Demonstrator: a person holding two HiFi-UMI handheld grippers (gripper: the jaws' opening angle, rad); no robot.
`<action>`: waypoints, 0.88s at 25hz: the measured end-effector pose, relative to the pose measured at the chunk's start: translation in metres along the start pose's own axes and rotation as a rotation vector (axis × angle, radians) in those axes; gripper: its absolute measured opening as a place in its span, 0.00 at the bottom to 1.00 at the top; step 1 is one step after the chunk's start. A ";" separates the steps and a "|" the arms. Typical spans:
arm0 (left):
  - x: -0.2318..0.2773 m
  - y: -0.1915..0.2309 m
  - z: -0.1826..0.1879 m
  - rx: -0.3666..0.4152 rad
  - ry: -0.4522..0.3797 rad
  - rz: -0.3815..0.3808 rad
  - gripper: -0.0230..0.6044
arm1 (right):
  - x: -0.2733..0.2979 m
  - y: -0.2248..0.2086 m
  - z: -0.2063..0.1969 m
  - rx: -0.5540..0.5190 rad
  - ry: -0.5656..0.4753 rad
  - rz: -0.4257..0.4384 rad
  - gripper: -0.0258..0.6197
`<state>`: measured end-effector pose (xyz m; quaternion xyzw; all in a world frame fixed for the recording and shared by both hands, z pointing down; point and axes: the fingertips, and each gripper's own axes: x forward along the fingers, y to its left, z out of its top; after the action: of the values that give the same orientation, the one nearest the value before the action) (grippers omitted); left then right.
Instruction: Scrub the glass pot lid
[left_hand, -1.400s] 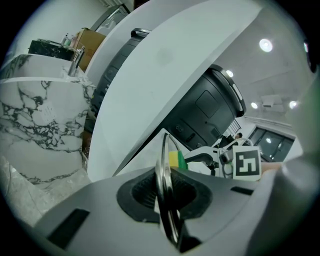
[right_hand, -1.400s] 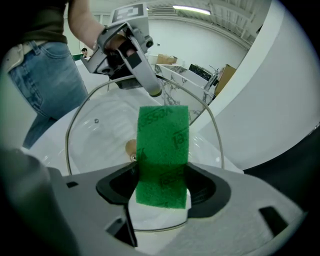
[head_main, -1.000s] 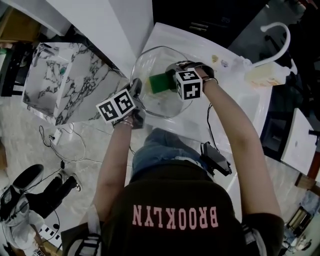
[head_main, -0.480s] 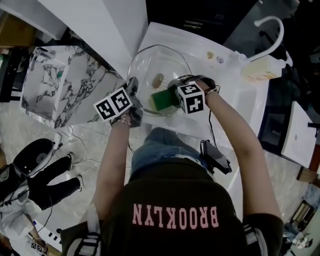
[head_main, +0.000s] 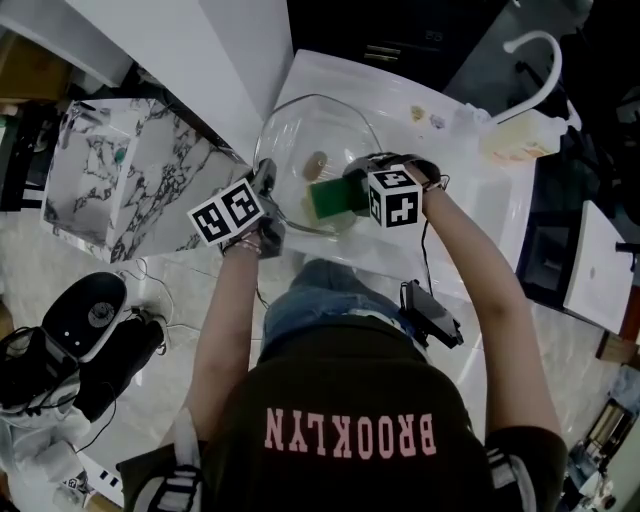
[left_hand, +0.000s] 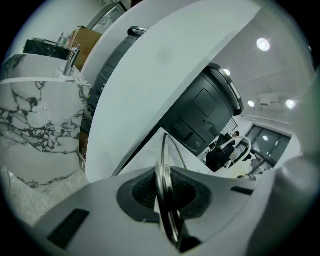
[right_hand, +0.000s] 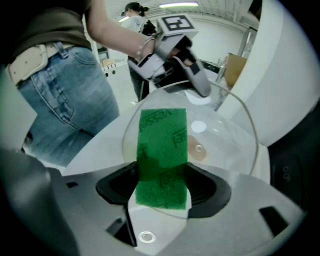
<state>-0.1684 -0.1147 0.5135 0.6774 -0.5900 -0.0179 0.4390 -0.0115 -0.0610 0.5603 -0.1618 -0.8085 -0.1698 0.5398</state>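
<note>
**A:** Two grippers, are both holding something?

**B:** Both. The left gripper (left_hand: 165, 197) has its jaws clamped on the metal rim of the glass pot lid (left_hand: 163, 160), which stands edge-on between them.

**A:** And the right one?

**B:** The right gripper (right_hand: 162, 200) has its jaws closed on a green scouring pad (right_hand: 162, 145). The pad juts forward past the jaw tips and lies against the glass.

**A:** Where is the lid from there?

**B:** Straight ahead of the right jaws. Its knob (right_hand: 196, 150) shows through the glass, just right of the pad. The left gripper grips the far edge, opposite the right jaws. A white counter (head_main: 480, 200) lies below both.
</note>
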 end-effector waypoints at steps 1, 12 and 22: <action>0.000 0.000 0.000 0.001 0.002 0.000 0.07 | -0.006 -0.015 -0.002 0.033 -0.013 -0.053 0.48; 0.001 -0.002 0.000 0.007 0.014 0.008 0.07 | -0.043 -0.141 -0.019 0.337 -0.167 -0.242 0.48; -0.003 0.005 0.008 0.055 0.000 0.064 0.07 | -0.013 -0.170 -0.035 0.325 -0.114 -0.191 0.48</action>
<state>-0.1779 -0.1168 0.5103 0.6700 -0.6118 0.0123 0.4204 -0.0537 -0.2289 0.5436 -0.0042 -0.8661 -0.0779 0.4937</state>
